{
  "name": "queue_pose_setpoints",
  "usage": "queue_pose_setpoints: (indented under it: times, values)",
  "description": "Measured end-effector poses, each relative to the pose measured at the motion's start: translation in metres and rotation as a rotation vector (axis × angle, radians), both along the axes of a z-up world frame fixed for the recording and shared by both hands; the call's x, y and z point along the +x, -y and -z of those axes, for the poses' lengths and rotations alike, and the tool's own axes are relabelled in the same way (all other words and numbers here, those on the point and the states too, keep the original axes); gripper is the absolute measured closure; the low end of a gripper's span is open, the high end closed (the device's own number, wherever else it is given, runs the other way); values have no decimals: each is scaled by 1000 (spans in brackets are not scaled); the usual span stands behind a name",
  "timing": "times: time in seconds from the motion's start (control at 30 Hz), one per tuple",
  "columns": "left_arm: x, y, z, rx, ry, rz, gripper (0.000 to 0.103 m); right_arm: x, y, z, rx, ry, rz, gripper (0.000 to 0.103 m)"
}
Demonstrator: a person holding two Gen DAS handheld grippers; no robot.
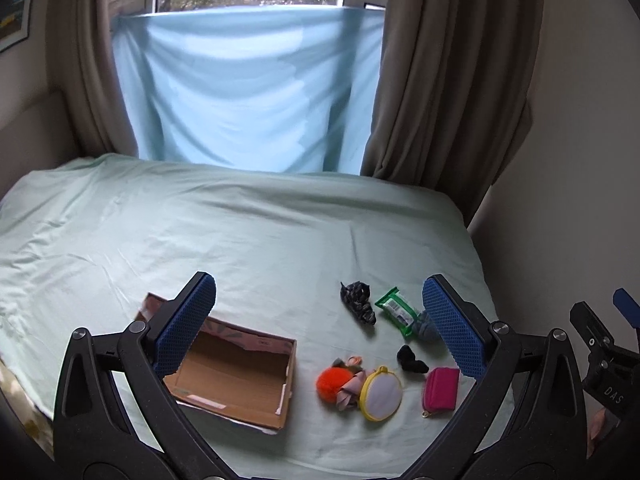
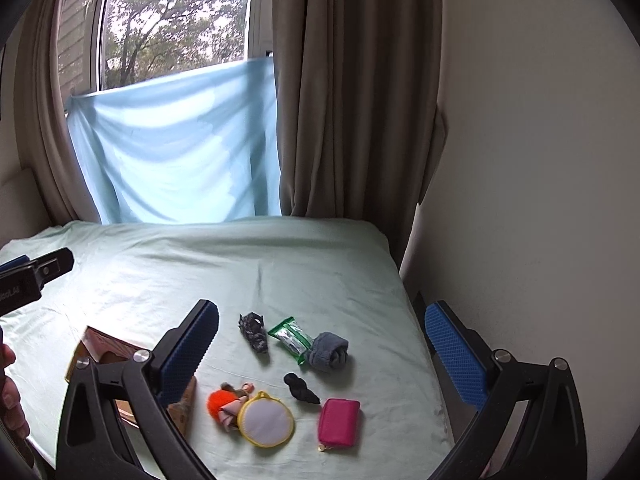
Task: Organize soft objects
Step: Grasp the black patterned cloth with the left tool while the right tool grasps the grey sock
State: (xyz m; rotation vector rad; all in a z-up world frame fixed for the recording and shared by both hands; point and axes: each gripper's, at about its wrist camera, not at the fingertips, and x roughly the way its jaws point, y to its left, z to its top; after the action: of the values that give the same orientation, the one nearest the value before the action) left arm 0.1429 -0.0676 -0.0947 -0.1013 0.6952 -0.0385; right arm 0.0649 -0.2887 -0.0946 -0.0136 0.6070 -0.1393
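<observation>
A bed under a pale green, lightly creased sheet (image 1: 240, 232) fills both views; on its near part sits an open brown cardboard box (image 1: 236, 376) with a pink printed lining, and to the right of it, well apart from it, lies a loose cluster of small things. The left gripper (image 1: 320, 320) hangs above the bed with its blue-padded jaws spread wide and nothing between them, one pad showing over the box's left end and the other over the cluster's right edge; the right gripper (image 2: 322, 354) likewise hovers with jaws wide apart and empty. Farthest back in the cluster lies a crumpled dark patterned cloth piece (image 2: 253, 332); just beside it is a green plastic tissue packet (image 2: 291, 339), touching a rolled grey-blue sock (image 2: 330, 351); nearer is a small black fabric lump (image 2: 300, 389); nearest the edge of the bed are an orange fluffy pompom toy with pink cloth (image 2: 224, 403), a round white pad with a yellow rim (image 2: 266, 424) touching it, and a magenta zip pouch (image 2: 339, 422) a little to the right. Behind the bed a light blue cloth (image 1: 248, 96) hangs across the window between brown curtains (image 1: 452, 72).
</observation>
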Motion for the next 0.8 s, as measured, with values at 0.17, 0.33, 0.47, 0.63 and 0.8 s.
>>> queue_pose_setpoints:
  times: [0.17,0.33,0.47,0.63,0.8]
  values:
    - [54,30,66,-53,-116,-17,0,49,28,58,3,-69,-32,0]
    - [101,48,132,-76,-200,-36,0,96,51,121,65,-153,-13,0]
    - [137,59,184,-73,-262,-45,0,133,62,175,114,-230,23,0]
    - [180,74,244,-57,-318,-50,0,170,70,230,157,-301,60,0]
    - [216,87,302,-55,-386,-53,1,198,73,279,194,-371,107,0]
